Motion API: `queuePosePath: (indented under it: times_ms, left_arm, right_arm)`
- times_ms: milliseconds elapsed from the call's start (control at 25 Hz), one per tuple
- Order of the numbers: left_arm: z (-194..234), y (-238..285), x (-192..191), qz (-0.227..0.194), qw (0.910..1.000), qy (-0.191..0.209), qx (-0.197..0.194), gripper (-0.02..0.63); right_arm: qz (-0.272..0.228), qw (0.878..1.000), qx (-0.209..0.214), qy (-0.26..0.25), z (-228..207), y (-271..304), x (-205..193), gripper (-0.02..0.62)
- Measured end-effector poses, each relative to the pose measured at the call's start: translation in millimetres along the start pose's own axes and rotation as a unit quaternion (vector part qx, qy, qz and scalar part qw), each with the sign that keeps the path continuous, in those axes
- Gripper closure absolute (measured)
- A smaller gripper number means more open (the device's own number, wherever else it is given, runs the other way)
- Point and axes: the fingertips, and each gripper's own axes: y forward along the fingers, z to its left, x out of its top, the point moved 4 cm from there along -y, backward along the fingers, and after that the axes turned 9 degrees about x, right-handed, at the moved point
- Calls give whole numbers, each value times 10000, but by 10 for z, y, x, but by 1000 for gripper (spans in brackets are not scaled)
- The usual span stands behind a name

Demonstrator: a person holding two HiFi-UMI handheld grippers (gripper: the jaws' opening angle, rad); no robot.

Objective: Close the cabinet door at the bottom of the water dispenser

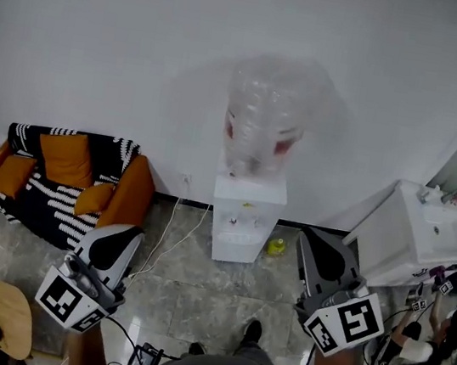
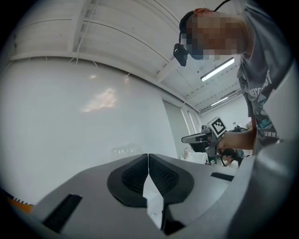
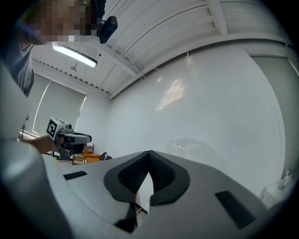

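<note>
White wall (image 1: 104,46) across the far side, striped sofa (image 1: 64,186) far left, water dispenser (image 1: 246,214) stood far centre against it, cabinet door (image 1: 238,243) at its base faced near, left gripper (image 2: 148,158) and right gripper (image 3: 149,156) hovered near, jaws pressed together, holding nothing

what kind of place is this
Likely an indoor lounge or break corner, perhaps staged in a lab. A bottle-topped water dispenser stands against a bare white wall, with a striped black-and-orange sofa on one side and a white sink unit on the other.
</note>
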Motion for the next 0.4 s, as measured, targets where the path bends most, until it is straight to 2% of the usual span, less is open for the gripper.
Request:
queuePosePath:
  times_ms: [400]
  left_arm:
    - [-116, -87, -40, -49, 9999, -26, -103, 588]
  right_arm:
    - [10, 9999, -101, 43, 82, -169, -84, 568]
